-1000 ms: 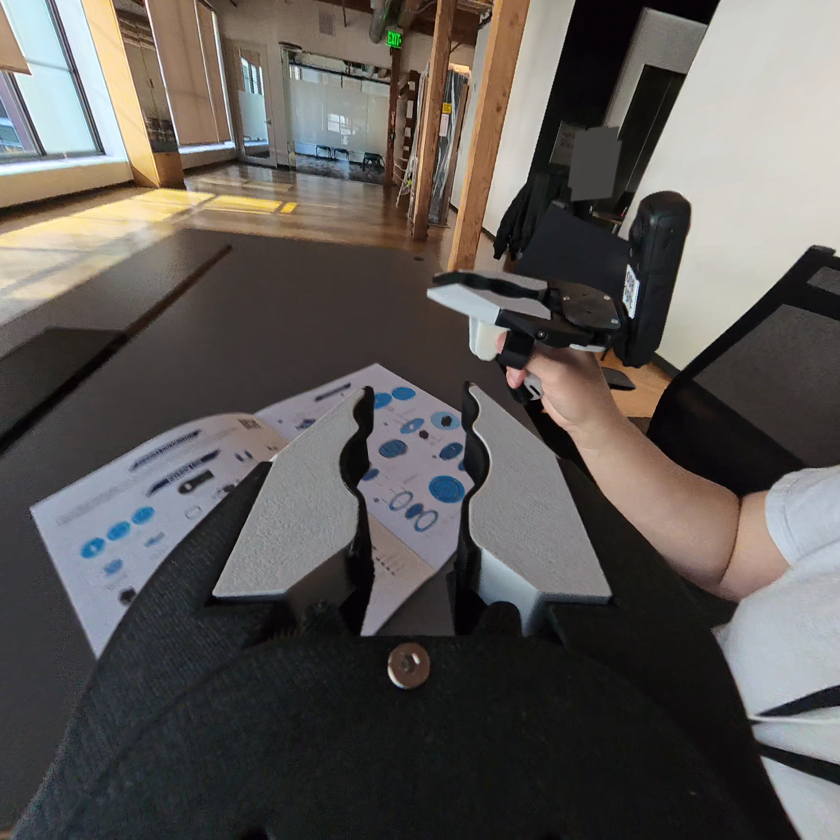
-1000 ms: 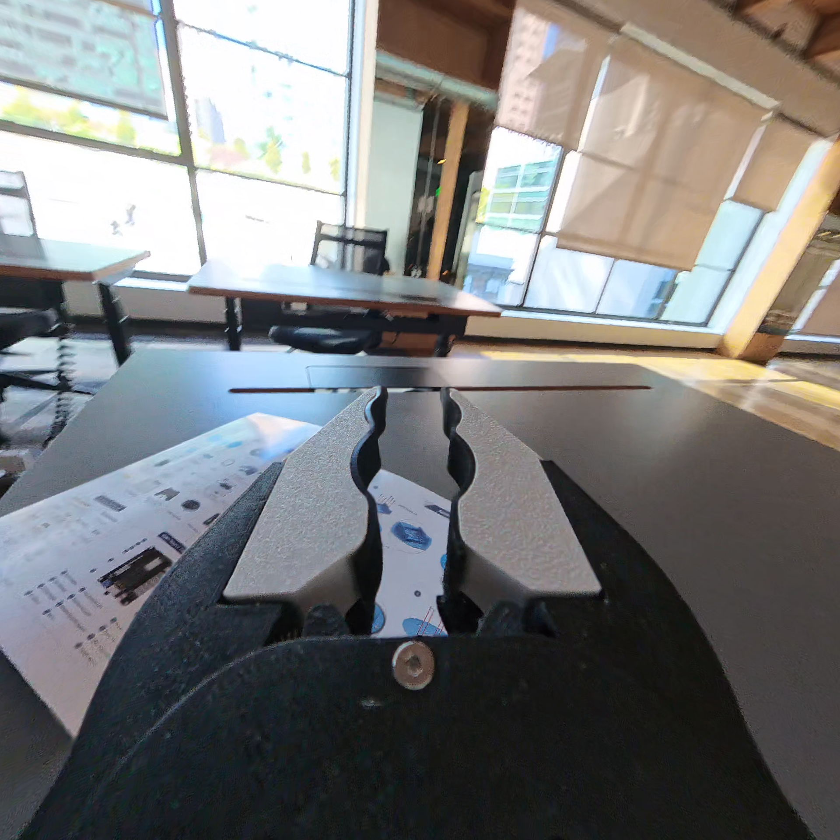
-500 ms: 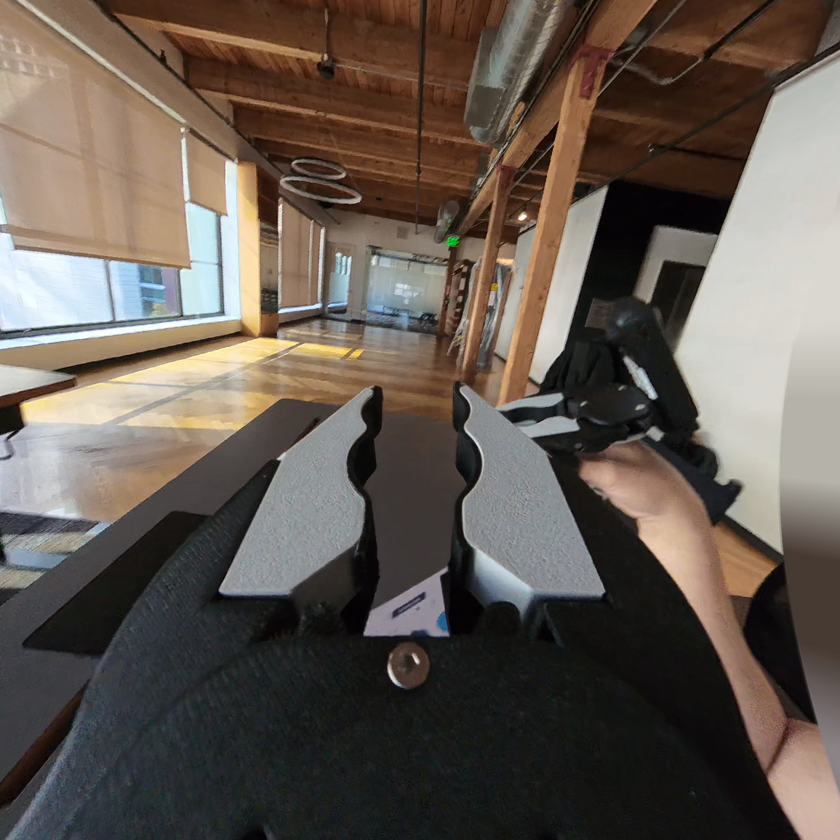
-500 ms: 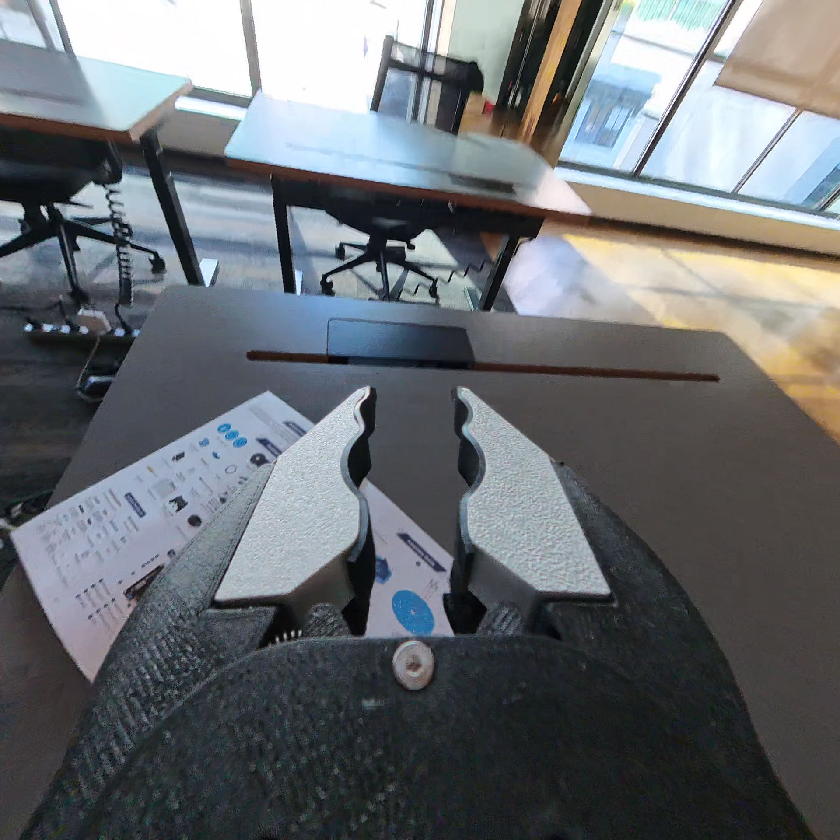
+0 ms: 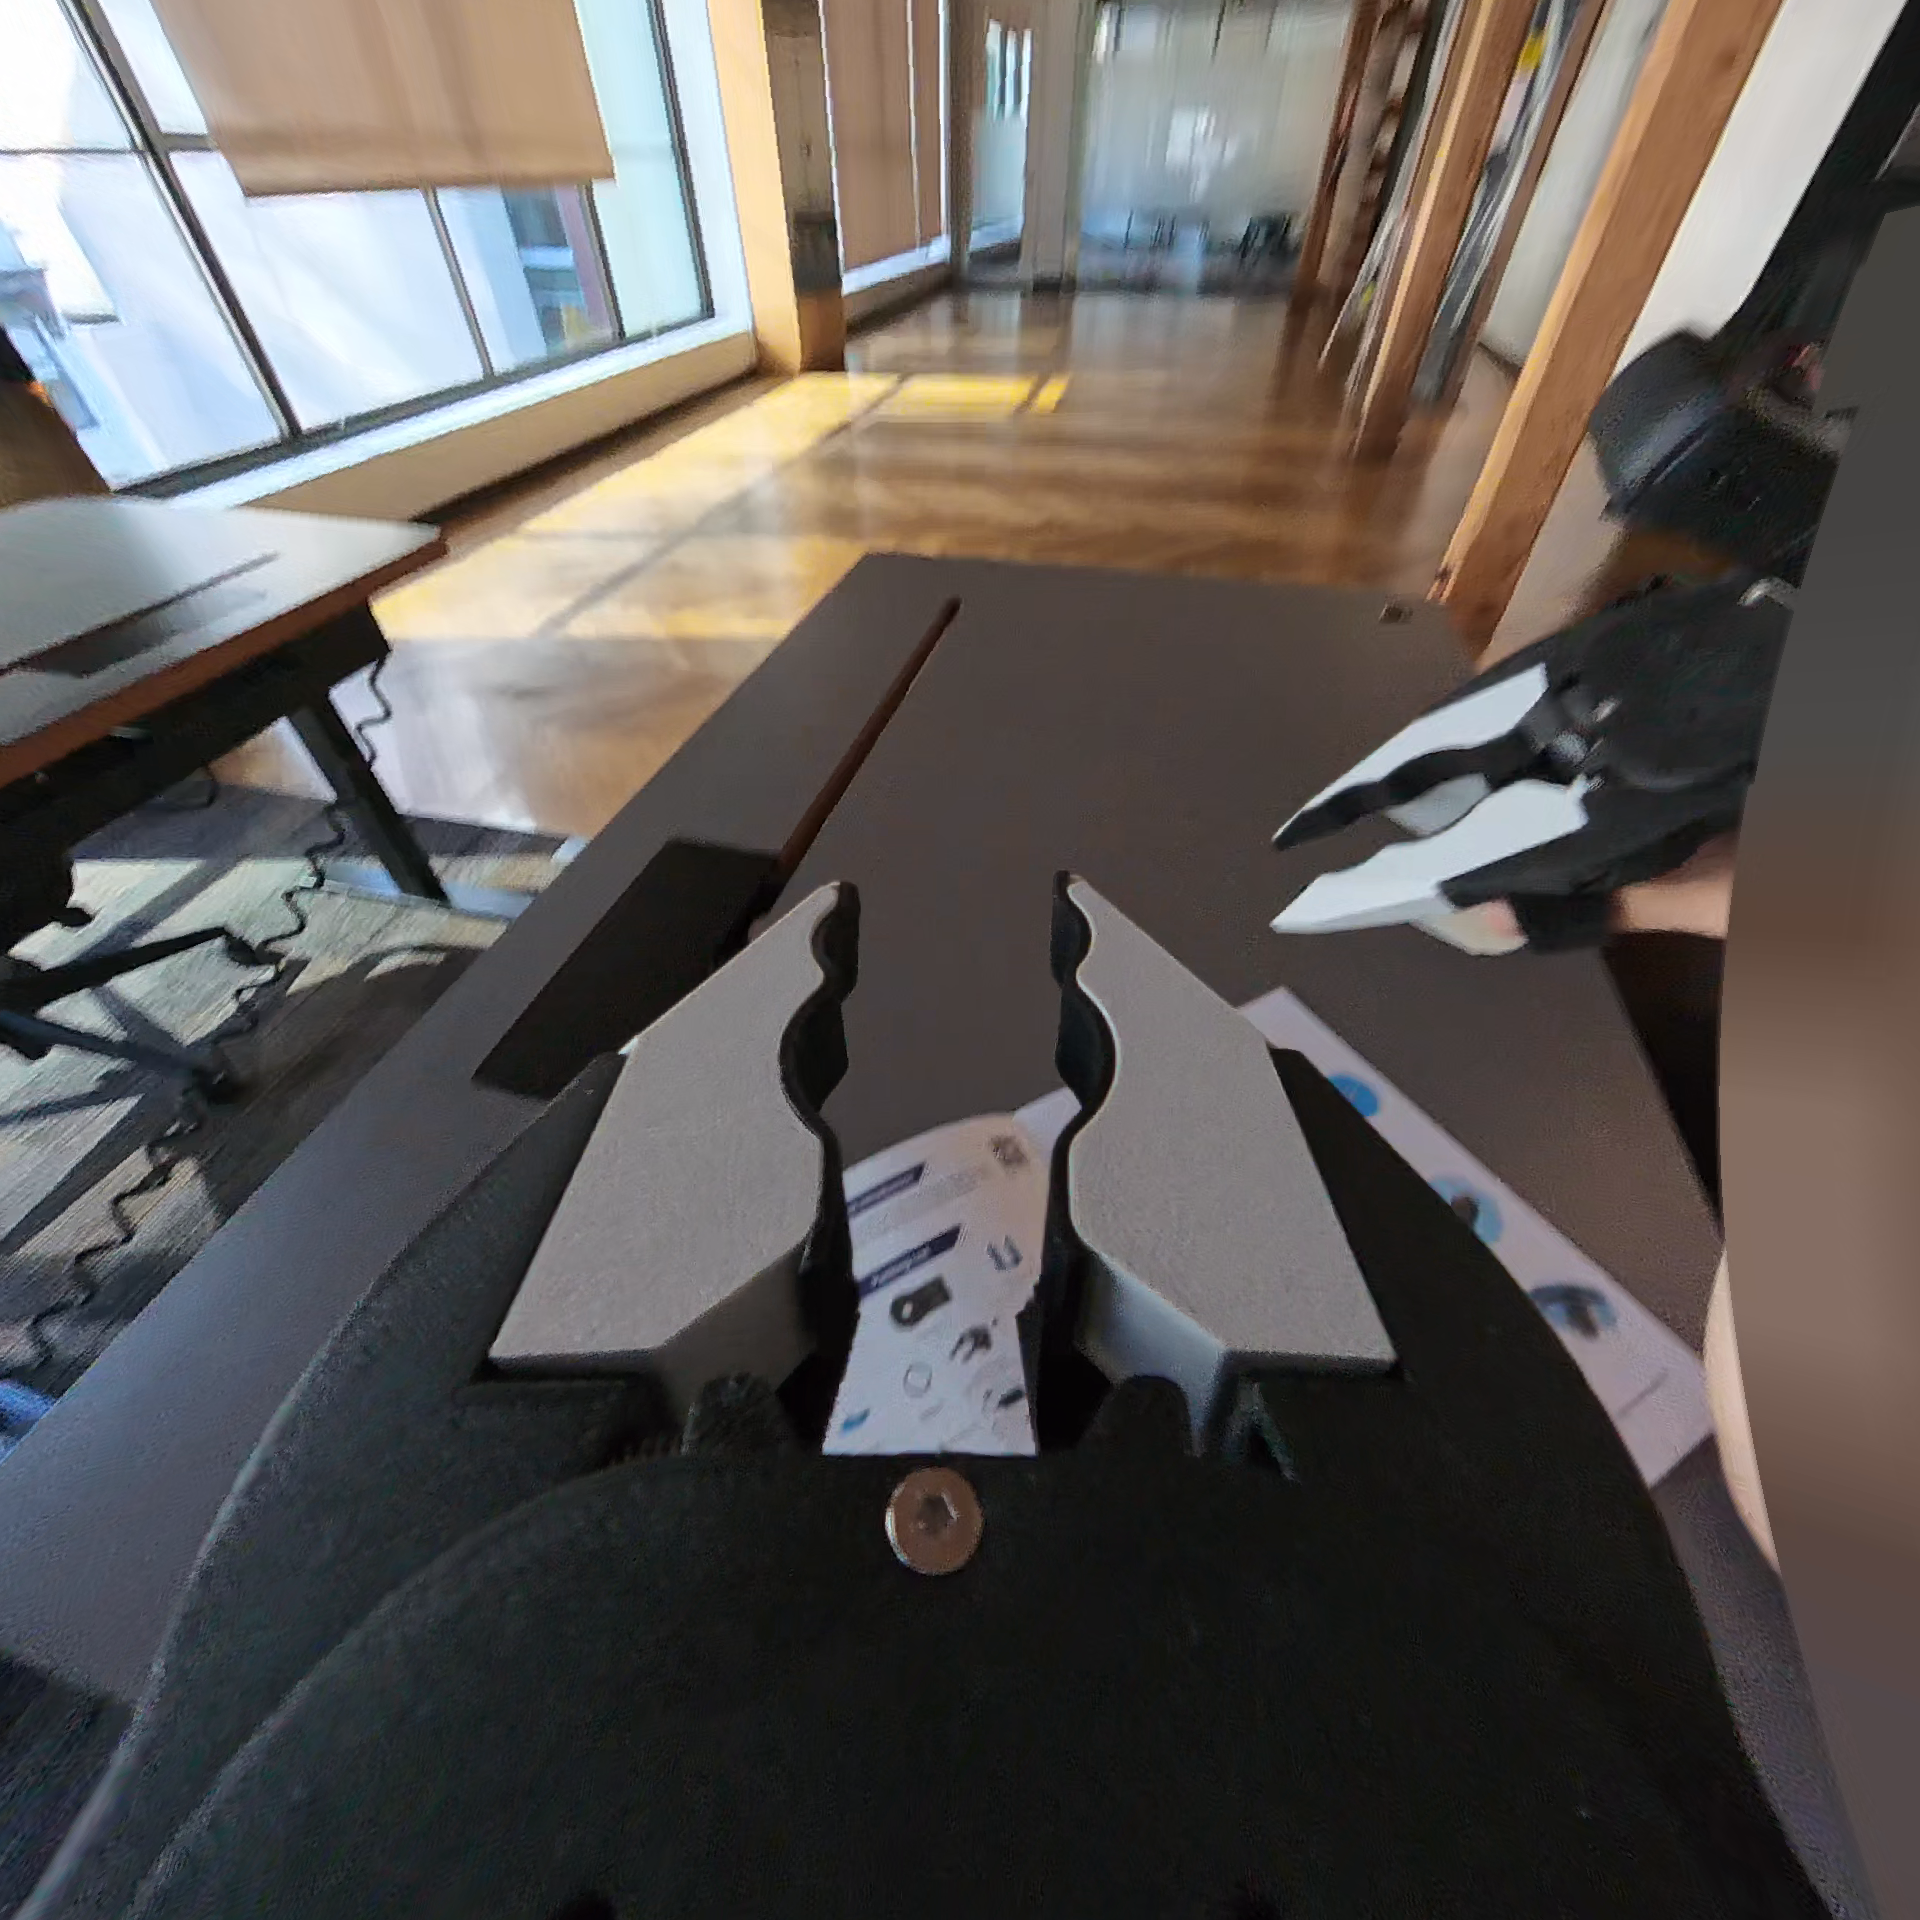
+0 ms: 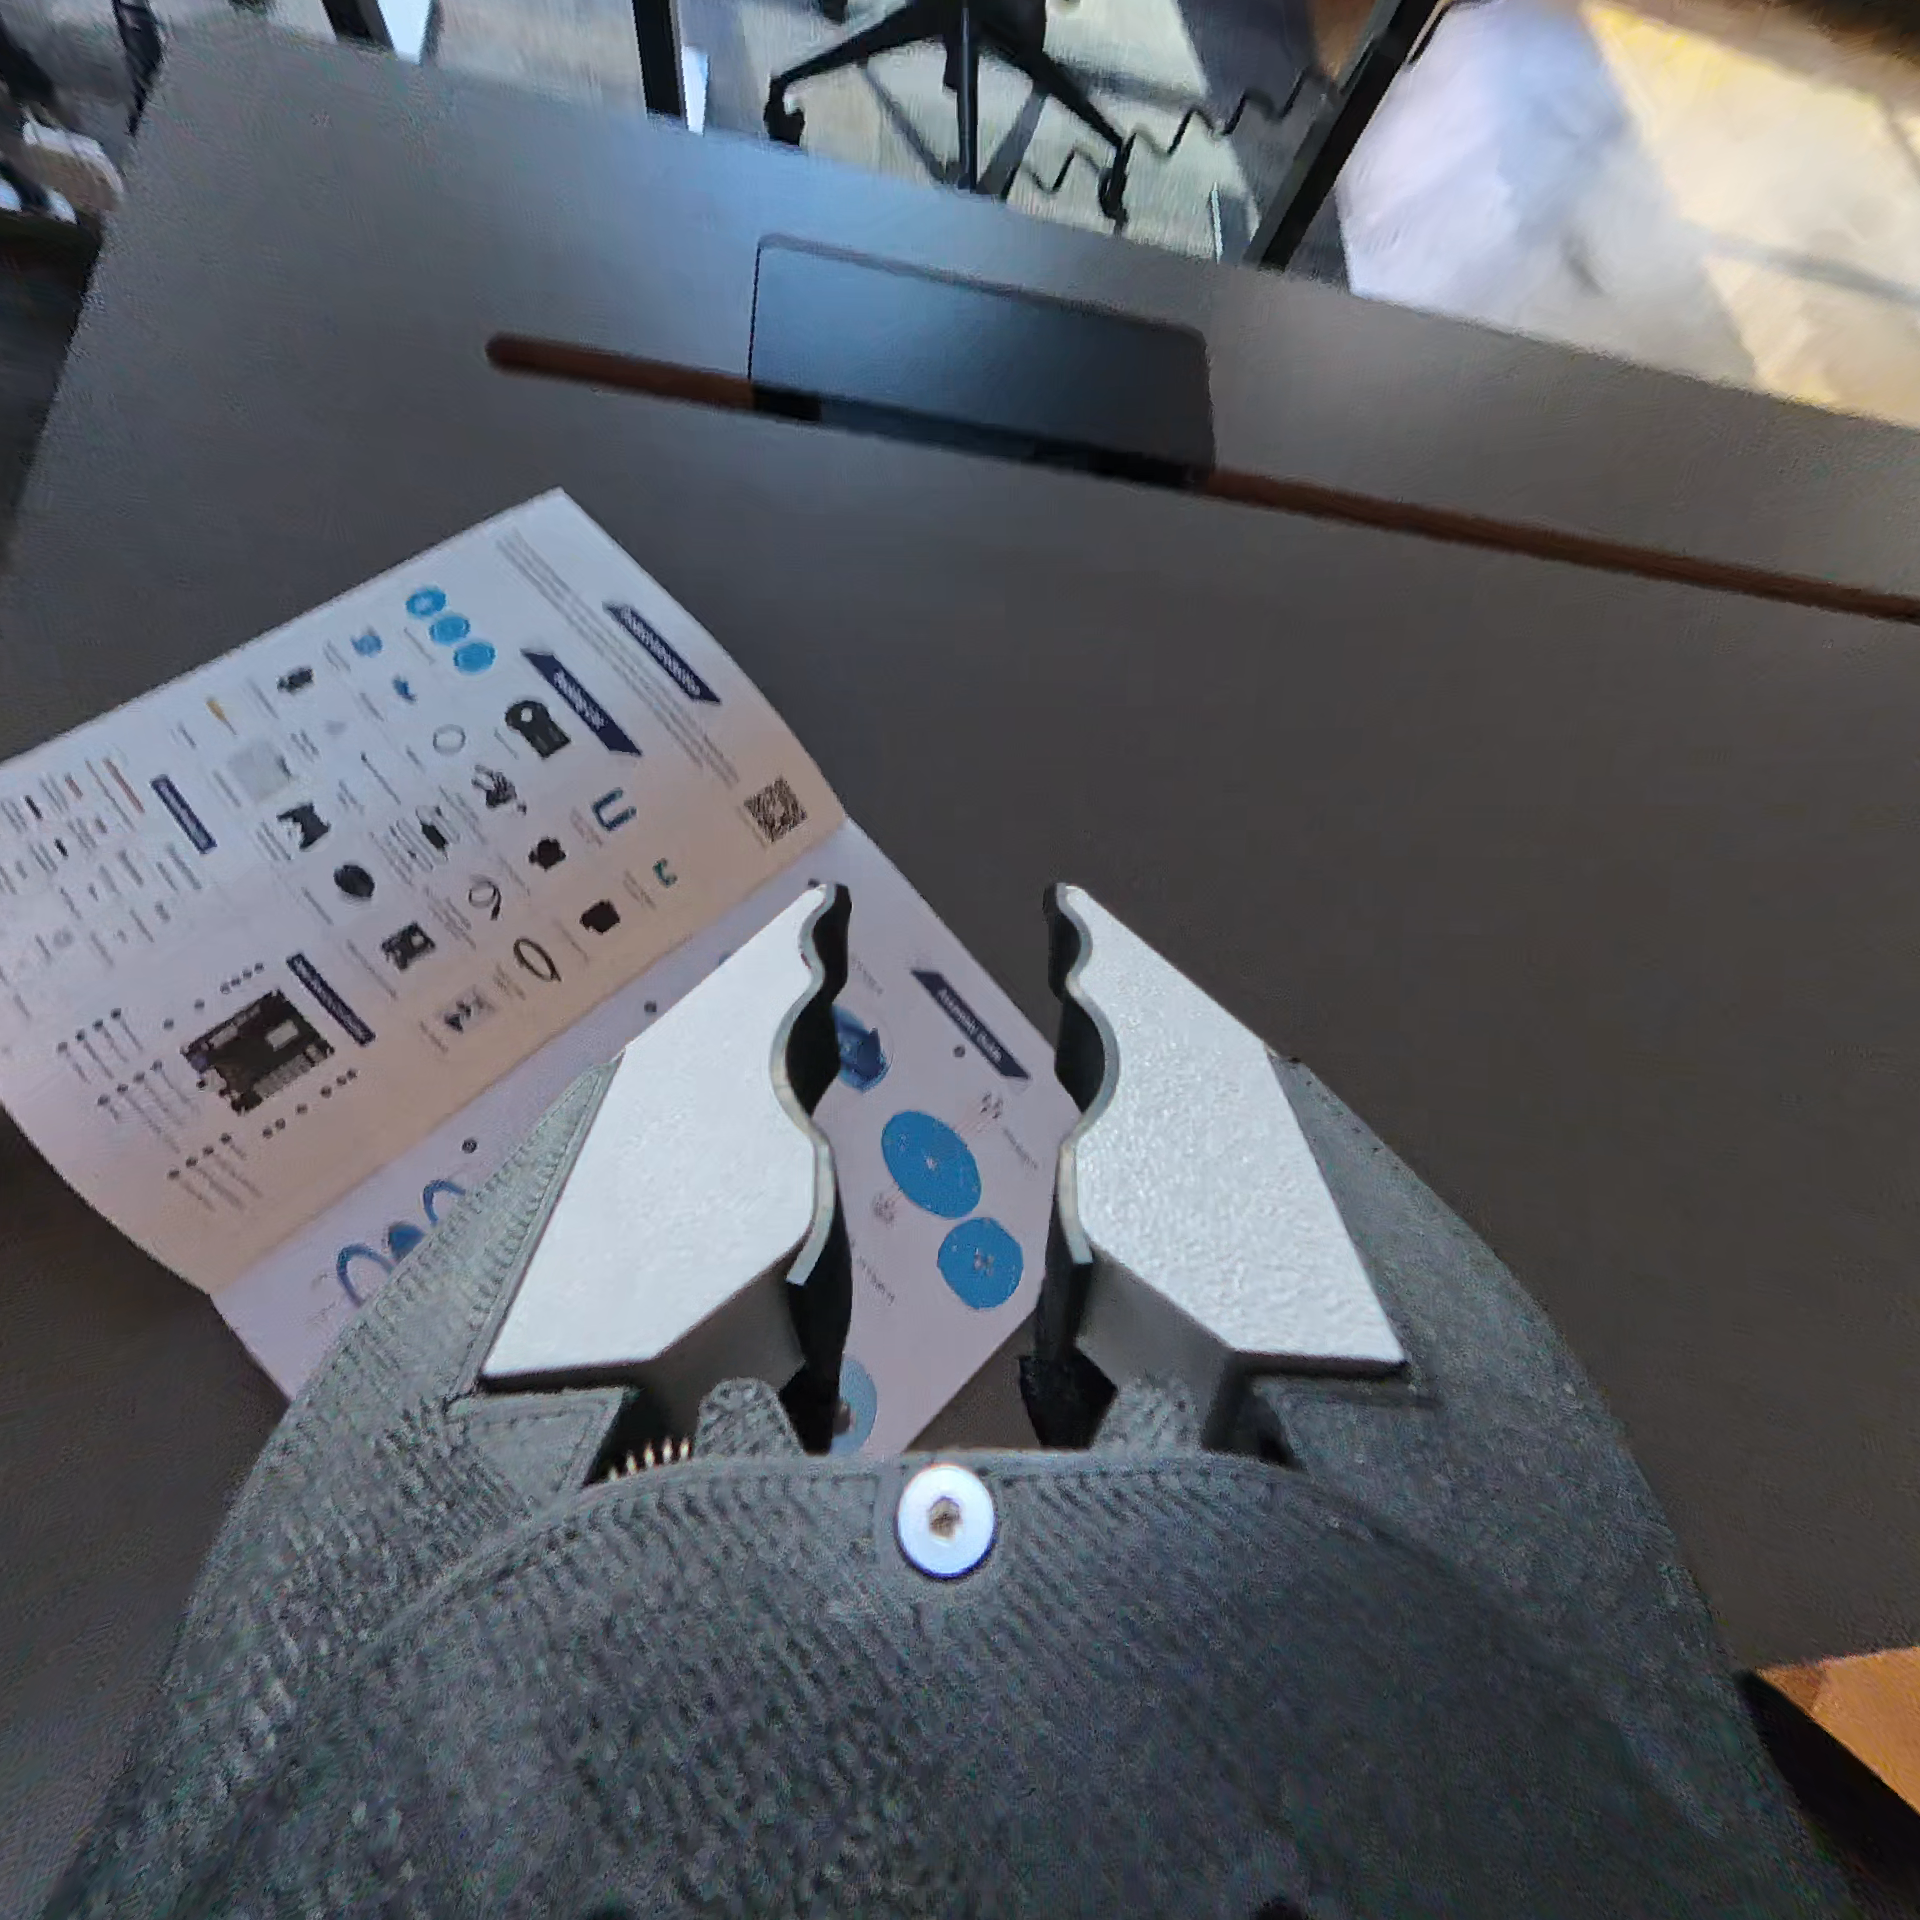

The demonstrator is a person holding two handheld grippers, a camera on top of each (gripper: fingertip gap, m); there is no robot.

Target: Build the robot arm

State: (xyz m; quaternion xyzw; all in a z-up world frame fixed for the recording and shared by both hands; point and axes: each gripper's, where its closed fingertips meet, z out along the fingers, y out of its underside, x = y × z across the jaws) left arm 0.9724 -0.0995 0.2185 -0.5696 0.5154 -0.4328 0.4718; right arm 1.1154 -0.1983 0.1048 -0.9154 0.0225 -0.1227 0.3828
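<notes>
A white printed leaflet (image 6: pixel 343 862) with blue and black pictures lies unfolded on a dark grey desk (image 6: pixel 1351 779). My right gripper (image 6: pixel 945 899) is open and empty, held above the leaflet's right-hand page, apart from it. My left gripper (image 5: pixel 954 894) is open and empty, above the desk with the leaflet (image 5: pixel 940 1288) showing between its fingers. The right gripper also shows in the left wrist view (image 5: pixel 1294 871) at the right, open, held by a hand above the desk.
The desk has a long slot (image 6: pixel 1558 540) and a black cable flap (image 6: pixel 977 353) at its far side. Another desk (image 5: pixel 156 613) stands to the left over a carpet with cables. An office chair base (image 6: pixel 966 73) is beyond. Wooden posts (image 5: pixel 1558 291) stand at the right. The tips of one gripper are about 20 centimeters away from the tips of the other.
Both grippers tilted down toward the desk, so the leaflet fills more of the right wrist view. Both grippers' fingers stand wider apart than a second ago.
</notes>
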